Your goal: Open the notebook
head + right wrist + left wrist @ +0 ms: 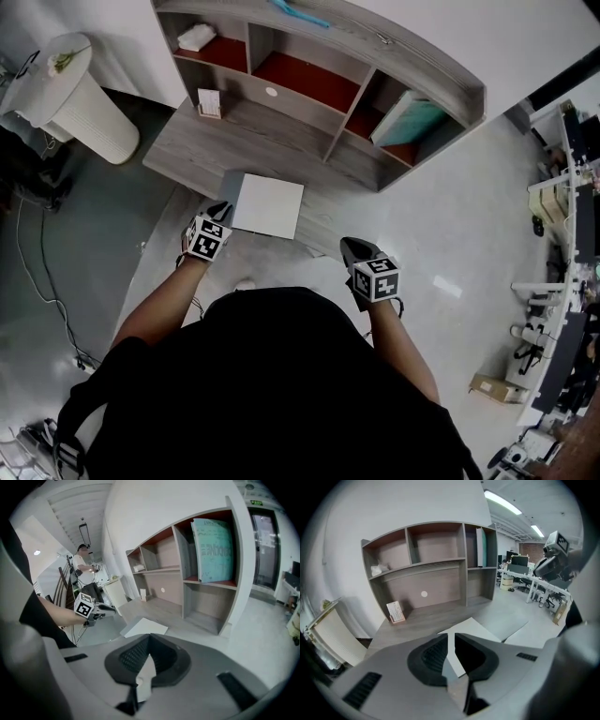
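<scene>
Grey wood desk [187,141] under the shelf unit [328,94] is mostly bare, with open floor [450,216] to our right. We see the white notebook [269,204] lying flat near the desk's front edge. Our left gripper [451,639] hangs just beside its left corner, jaws a narrow slit apart, holding nothing. Our right gripper [149,639] hangs apart to its right, jaws closed and empty. Print on the teal book [213,550] and the small card [209,103] is unreadable.

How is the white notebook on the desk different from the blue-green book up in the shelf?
The notebook is white; the book is blue-green. The notebook lies flat on the desk; the book stands on edge in a shelf compartment. Both are thin rectangles, and both look closed.
</scene>
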A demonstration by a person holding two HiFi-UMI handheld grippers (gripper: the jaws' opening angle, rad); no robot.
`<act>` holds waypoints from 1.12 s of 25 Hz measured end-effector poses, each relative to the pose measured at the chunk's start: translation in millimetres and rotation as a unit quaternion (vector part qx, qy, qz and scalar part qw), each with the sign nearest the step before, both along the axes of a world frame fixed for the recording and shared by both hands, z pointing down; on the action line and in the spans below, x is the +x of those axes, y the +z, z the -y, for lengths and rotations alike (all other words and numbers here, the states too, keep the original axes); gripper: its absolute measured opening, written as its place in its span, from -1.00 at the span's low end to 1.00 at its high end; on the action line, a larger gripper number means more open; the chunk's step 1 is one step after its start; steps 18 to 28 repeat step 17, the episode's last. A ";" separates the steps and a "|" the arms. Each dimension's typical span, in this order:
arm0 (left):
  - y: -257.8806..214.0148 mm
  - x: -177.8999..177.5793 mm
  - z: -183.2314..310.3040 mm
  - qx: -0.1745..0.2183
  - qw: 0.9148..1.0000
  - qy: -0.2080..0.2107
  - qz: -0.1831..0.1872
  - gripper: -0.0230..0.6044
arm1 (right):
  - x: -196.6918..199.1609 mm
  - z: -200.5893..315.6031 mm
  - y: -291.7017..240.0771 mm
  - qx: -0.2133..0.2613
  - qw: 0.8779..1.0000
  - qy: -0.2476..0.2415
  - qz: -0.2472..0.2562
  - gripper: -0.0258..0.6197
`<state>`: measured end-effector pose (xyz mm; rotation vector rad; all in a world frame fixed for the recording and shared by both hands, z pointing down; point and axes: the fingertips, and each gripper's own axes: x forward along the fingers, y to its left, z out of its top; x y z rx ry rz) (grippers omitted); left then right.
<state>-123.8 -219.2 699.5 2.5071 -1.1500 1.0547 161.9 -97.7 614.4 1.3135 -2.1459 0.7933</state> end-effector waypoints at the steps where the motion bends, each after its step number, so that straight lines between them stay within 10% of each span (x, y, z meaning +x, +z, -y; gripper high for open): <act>1: -3.4 2.4 1.1 0.002 1.000 0.003 -0.002 -0.77 | 2.8 0.8 -2.0 0.002 1.000 0.003 -0.001 -0.92; 28: -33.2 30.4 20.9 0.012 0.998 0.013 -0.053 -0.77 | 42.1 8.2 -21.5 0.031 0.997 0.063 -0.006 -0.92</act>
